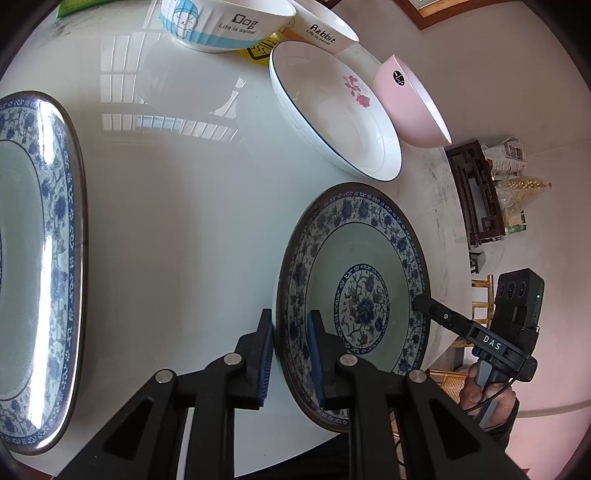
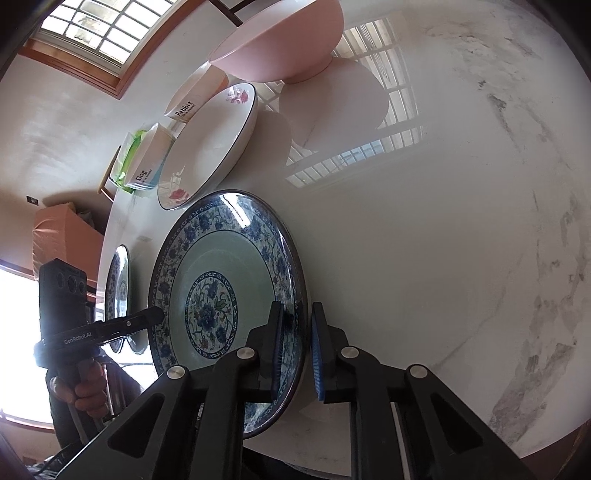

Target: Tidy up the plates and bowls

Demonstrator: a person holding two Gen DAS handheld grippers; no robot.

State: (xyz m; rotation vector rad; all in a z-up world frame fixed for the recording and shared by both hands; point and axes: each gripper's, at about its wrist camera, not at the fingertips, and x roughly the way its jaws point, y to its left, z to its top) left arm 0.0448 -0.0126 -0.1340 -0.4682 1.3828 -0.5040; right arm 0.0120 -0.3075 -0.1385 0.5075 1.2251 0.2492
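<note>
Your left gripper [image 1: 290,354] has its blue pads clamped on the near left rim of the round blue-and-white plate [image 1: 369,236], one pad outside the rim and one inside the well. Your right gripper [image 2: 297,350] pinches the same plate on its opposite rim, again with a pad on either side of the edge. In the left wrist view, your right-hand tool comes in from the lower right, its black finger over the plate's patterned border, with your hand [image 1: 476,387] wrapped round the handle.

The plate sits near the front edge of a glossy white marble table [image 1: 184,221], grey-veined on its right side, with window grilles mirrored in the polish. To the left lies a large oval blue-and-white platter [image 1: 55,258], well apart from the plate. Beyond the plate is a white dish with a pink flower [image 1: 332,110], and just beside it a pink bowl [image 1: 406,107]. Further back stand a bowl lettered "Dog" [image 1: 221,26] and another lettered "Rabbit" [image 1: 325,29], close together, with something yellow showing beneath them.

Around you, the room has pale walls, a wood-framed window [image 2: 96,33] high up, and dark wooden furniture [image 1: 476,195] past the table's right edge with newspaper and packets piled behind it.
</note>
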